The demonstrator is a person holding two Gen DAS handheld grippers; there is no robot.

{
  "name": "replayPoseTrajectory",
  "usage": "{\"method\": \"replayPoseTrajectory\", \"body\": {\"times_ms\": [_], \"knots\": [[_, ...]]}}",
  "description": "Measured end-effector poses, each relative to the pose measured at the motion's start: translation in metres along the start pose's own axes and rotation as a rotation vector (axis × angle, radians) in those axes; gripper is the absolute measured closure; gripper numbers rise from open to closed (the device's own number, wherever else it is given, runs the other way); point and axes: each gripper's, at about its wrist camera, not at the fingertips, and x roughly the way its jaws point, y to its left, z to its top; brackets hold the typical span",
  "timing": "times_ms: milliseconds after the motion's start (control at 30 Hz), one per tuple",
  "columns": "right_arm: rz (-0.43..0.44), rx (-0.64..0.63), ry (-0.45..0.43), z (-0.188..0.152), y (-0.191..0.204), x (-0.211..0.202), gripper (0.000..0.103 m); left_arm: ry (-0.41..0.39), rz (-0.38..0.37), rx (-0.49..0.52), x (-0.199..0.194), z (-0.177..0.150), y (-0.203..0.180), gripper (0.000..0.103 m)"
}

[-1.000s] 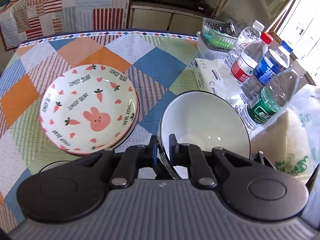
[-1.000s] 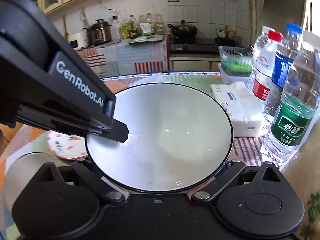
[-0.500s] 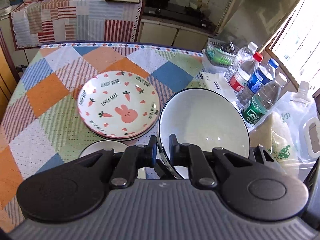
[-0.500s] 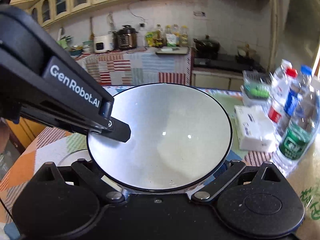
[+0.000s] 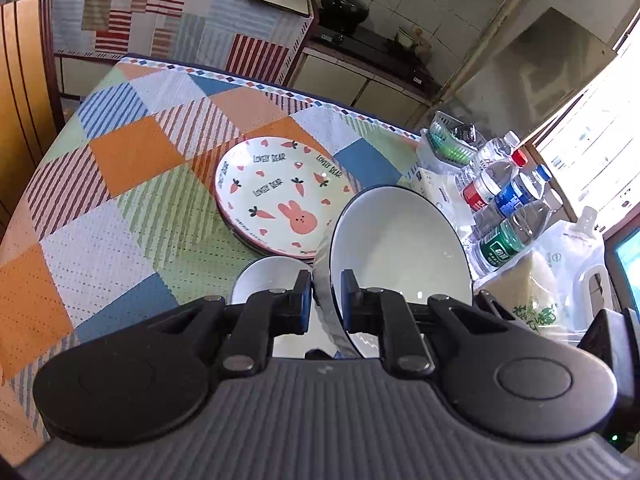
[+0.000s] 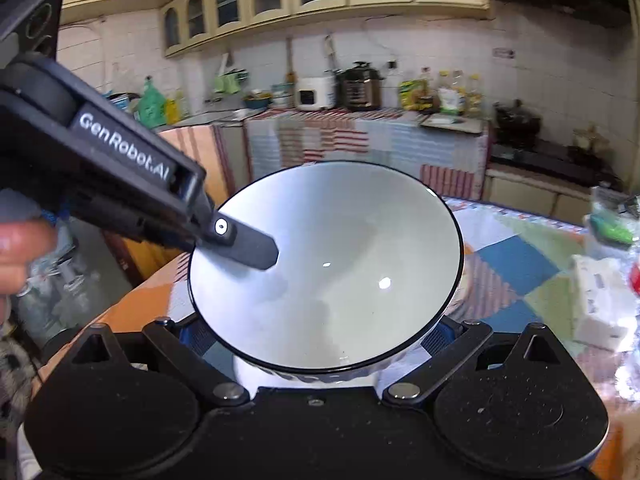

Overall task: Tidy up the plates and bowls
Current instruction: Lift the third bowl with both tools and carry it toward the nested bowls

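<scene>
A white bowl with a thin black rim (image 5: 400, 256) is held tilted above the table. My left gripper (image 5: 326, 284) is shut on its near rim, one finger inside and one outside. In the right wrist view the same bowl (image 6: 340, 264) faces the camera, with a left fingertip (image 6: 252, 246) lying inside it. My right gripper (image 6: 314, 332) is shut on the bowl's lower body from both sides. A stack of bunny-and-carrot plates (image 5: 280, 196) lies on the checked tablecloth (image 5: 120, 200). A second white bowl (image 5: 264, 280) sits just in front of the stack, partly hidden by my fingers.
Water bottles (image 5: 504, 216), a tissue pack (image 5: 432, 188), a green basket (image 5: 448, 140) and a bag of rice (image 5: 532, 292) crowd the table's right side. A wooden chair back (image 5: 24, 80) stands at the left. A person's hand (image 6: 20, 252) shows at the left edge.
Both grippers have lifted the bowl and drawn it back from the table, so the plates look smaller. The right view has swung left; the bottles have slid off its right edge.
</scene>
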Motion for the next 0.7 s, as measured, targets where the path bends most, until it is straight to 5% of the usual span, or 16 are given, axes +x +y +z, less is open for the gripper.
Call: {"method": "replayPoseTrajectory", "body": {"times_ms": [533, 700], "knots": [[0.041, 0.025, 0.128, -0.019, -0.001, 0.033, 0.002, 0.126, 0.092, 0.003, 0.036, -0.018, 0.019, 0.090], [0.055, 0.015, 0.167, -0.024, 0.000, 0.042, 0.002, 0.184, 0.186, 0.079, 0.050, -0.022, 0.010, 0.090]]}}
